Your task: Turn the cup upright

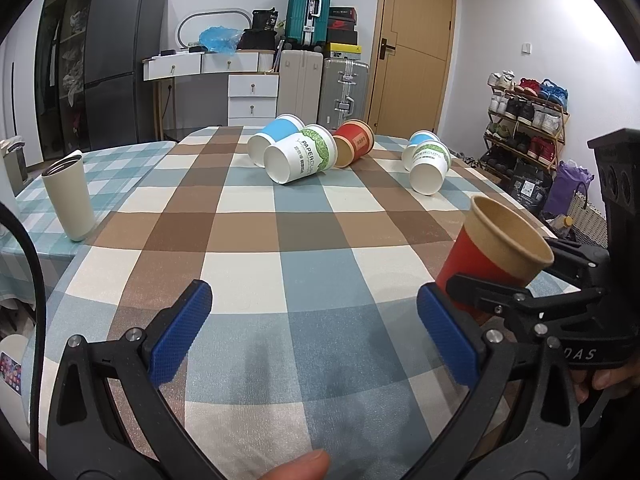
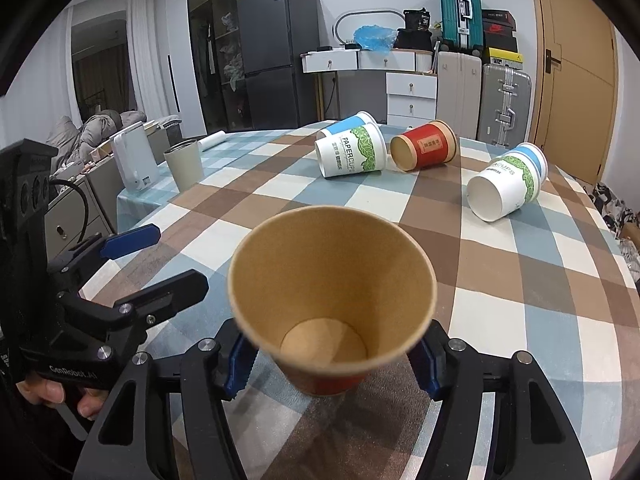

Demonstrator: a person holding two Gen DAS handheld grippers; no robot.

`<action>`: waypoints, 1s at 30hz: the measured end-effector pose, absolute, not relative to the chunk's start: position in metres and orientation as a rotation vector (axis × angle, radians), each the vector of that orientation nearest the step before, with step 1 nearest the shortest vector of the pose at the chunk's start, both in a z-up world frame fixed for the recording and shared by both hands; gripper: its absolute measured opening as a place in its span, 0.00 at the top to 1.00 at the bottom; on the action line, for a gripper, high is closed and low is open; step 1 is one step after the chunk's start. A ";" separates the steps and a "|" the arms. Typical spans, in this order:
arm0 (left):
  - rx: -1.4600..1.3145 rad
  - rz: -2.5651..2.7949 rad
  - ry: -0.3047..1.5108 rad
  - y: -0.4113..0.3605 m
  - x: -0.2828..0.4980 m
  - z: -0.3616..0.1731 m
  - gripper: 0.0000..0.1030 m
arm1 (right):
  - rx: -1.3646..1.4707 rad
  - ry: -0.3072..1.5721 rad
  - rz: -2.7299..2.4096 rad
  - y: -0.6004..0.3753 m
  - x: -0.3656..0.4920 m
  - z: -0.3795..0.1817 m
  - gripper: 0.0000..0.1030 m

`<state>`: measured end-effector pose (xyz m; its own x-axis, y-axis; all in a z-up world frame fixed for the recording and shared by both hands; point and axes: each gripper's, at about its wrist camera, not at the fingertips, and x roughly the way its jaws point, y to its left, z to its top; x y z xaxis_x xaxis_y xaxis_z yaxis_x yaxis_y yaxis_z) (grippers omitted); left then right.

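With the right tool (image 2: 334, 364) clamped on the red cup (image 2: 332, 304), mouth up, lower it onto the desk (image 2: 520, 280) beneath; left tool (image 1: 316, 336) idles, released.

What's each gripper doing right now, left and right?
Left gripper: open, holding nothing.
Right gripper: shut on the red paper cup, mouth up and tilted.

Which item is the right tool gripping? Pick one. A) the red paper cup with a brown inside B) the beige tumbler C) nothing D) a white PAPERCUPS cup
A: the right tool is shut on the red paper cup, mouth up and tilted toward the camera, while the white PAPERCUPS cups lie on their sides farther off on the checked tablecloth.
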<state>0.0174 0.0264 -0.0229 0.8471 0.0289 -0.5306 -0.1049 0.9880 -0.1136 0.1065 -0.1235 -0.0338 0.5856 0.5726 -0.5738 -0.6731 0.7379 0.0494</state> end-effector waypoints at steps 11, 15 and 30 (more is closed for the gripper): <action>-0.135 0.058 0.521 0.022 0.013 -0.016 0.01 | -0.108 0.507 0.776 -0.143 0.099 -0.018 0.07; -0.122 0.052 0.500 0.017 0.009 -0.011 0.01 | -0.051 0.451 0.824 -0.163 0.092 -0.008 0.00; -0.105 -0.017 0.453 0.001 0.003 0.003 0.01 | 0.012 0.340 0.834 -0.221 0.079 -0.012 0.00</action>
